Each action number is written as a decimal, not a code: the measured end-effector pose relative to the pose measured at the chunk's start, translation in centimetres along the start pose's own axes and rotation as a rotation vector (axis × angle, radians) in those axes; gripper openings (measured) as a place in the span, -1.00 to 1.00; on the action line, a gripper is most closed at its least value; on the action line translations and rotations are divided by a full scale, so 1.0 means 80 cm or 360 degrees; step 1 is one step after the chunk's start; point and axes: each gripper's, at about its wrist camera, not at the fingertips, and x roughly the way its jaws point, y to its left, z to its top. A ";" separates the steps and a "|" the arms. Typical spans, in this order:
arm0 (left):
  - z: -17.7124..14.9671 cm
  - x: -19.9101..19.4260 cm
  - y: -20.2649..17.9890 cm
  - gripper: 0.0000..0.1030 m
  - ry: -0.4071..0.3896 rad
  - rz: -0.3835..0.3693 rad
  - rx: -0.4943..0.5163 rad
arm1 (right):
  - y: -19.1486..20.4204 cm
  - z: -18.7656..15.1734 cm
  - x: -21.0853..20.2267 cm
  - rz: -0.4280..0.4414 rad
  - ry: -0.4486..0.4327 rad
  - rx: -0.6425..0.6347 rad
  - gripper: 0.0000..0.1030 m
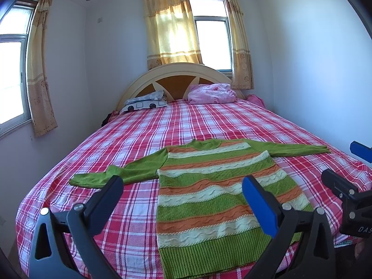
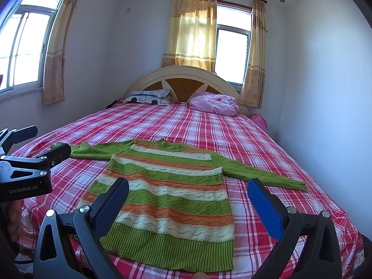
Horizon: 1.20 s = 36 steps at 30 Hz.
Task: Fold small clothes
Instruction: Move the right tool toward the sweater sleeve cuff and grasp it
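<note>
Sweater [image 1: 216, 186] flat on bed [image 1: 130, 139], beyond both open jaws

The striped sweater [image 1: 216, 186] lies flat on the near half of the bed [image 1: 144, 127], sleeves spread left and right, with bare checked sheet all around it. The far half is open up to the pillows [image 1: 146, 102] and pink bundle [image 1: 211, 94] at the headboard. The right wall [image 2: 325, 93] stands close beside the bed.
</note>
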 end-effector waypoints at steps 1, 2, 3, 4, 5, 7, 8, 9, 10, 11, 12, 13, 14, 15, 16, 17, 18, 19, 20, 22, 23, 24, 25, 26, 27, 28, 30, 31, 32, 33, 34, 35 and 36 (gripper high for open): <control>-0.001 0.002 0.000 1.00 0.0006 0.0000 0.0001 | 0.000 -0.001 0.002 -0.0001 0.0004 0.0000 0.98; -0.003 0.004 -0.001 1.00 0.0014 -0.0002 0.0001 | 0.000 -0.002 0.004 -0.0001 0.0009 0.0001 0.98; -0.004 0.005 -0.001 1.00 0.0021 -0.0003 0.0000 | -0.001 -0.003 0.006 0.0000 0.0017 0.0004 0.98; -0.005 0.008 -0.001 1.00 0.0030 -0.0005 -0.0001 | -0.002 -0.005 0.008 0.0004 0.0022 0.0006 0.98; -0.006 0.011 -0.002 1.00 0.0038 -0.0006 -0.0001 | -0.002 -0.006 0.009 0.0004 0.0028 0.0007 0.98; -0.009 0.015 -0.003 1.00 0.0054 -0.0009 -0.0002 | -0.002 -0.009 0.014 0.0003 0.0047 0.0008 0.98; -0.010 0.017 -0.004 1.00 0.0065 -0.0012 -0.0002 | -0.002 -0.010 0.016 0.0005 0.0053 0.0010 0.98; -0.012 0.021 -0.005 1.00 0.0076 -0.0021 -0.0001 | -0.004 -0.012 0.019 0.0011 0.0065 0.0015 0.98; -0.012 0.025 -0.006 1.00 0.0088 -0.0027 0.0000 | -0.005 -0.014 0.023 0.0017 0.0071 0.0019 0.98; -0.013 0.029 -0.006 1.00 0.0101 -0.0032 0.0001 | -0.008 -0.015 0.027 0.0022 0.0079 0.0026 0.98; -0.014 0.033 -0.007 1.00 0.0108 -0.0037 0.0002 | -0.010 -0.017 0.029 0.0023 0.0088 0.0035 0.98; -0.014 0.038 -0.007 1.00 0.0114 -0.0039 0.0000 | -0.017 -0.020 0.038 0.0023 0.0111 0.0059 0.98; -0.015 0.043 -0.007 1.00 0.0124 -0.0038 -0.0002 | -0.023 -0.023 0.045 0.0020 0.0136 0.0077 0.98; -0.017 0.051 -0.006 1.00 0.0140 -0.0036 -0.0006 | -0.028 -0.026 0.051 0.0015 0.0152 0.0088 0.98; -0.018 0.057 -0.007 1.00 0.0152 -0.0034 -0.0008 | -0.037 -0.029 0.060 -0.0003 0.0175 0.0103 0.98; -0.019 0.064 -0.007 1.00 0.0163 -0.0031 -0.0008 | -0.042 -0.031 0.066 -0.0021 0.0186 0.0110 0.98; -0.021 0.074 -0.007 1.00 0.0175 -0.0026 -0.0007 | -0.049 -0.034 0.073 -0.0042 0.0201 0.0116 0.98; -0.023 0.080 -0.009 1.00 0.0188 -0.0024 -0.0003 | -0.055 -0.036 0.080 -0.0059 0.0219 0.0123 0.98; -0.024 0.088 -0.011 1.00 0.0203 -0.0026 0.0010 | -0.063 -0.038 0.088 -0.0075 0.0240 0.0136 0.98; -0.026 0.101 -0.017 1.00 0.0223 -0.0022 0.0045 | -0.078 -0.042 0.104 -0.0105 0.0273 0.0151 0.98; -0.026 0.108 -0.020 1.00 0.0230 -0.0019 0.0061 | -0.082 -0.042 0.110 -0.0121 0.0286 0.0148 0.98; -0.026 0.116 -0.023 1.00 0.0238 -0.0024 0.0074 | -0.088 -0.043 0.118 -0.0143 0.0297 0.0141 0.98; -0.025 0.122 -0.025 1.00 0.0245 -0.0028 0.0083 | -0.092 -0.043 0.122 -0.0154 0.0304 0.0137 0.98; -0.024 0.128 -0.027 1.00 0.0250 -0.0030 0.0093 | -0.099 -0.043 0.131 -0.0175 0.0314 0.0132 0.98; -0.023 0.135 -0.031 1.00 0.0256 -0.0031 0.0110 | -0.105 -0.044 0.139 -0.0192 0.0329 0.0130 0.98; -0.022 0.140 -0.034 1.00 0.0257 -0.0032 0.0122 | -0.112 -0.044 0.146 -0.0210 0.0341 0.0129 0.98; -0.018 0.152 -0.039 1.00 0.0258 -0.0037 0.0147 | -0.121 -0.046 0.156 -0.0236 0.0351 0.0117 0.98; -0.017 0.157 -0.041 1.00 0.0260 -0.0040 0.0157 | -0.126 -0.047 0.163 -0.0249 0.0362 0.0106 0.98; -0.014 0.163 -0.043 1.00 0.0263 -0.0042 0.0167 | -0.130 -0.047 0.170 -0.0257 0.0372 0.0097 0.98; -0.012 0.170 -0.046 1.00 0.0263 -0.0043 0.0183 | -0.135 -0.048 0.178 -0.0270 0.0391 0.0085 0.98; -0.009 0.176 -0.049 1.00 0.0263 -0.0042 0.0196 | -0.139 -0.049 0.185 -0.0278 0.0401 0.0076 0.98; -0.007 0.182 -0.052 1.00 0.0261 -0.0041 0.0209 | -0.144 -0.049 0.192 -0.0284 0.0409 0.0066 0.98; -0.004 0.190 -0.054 1.00 0.0252 -0.0041 0.0222 | -0.148 -0.050 0.197 -0.0289 0.0414 0.0062 0.98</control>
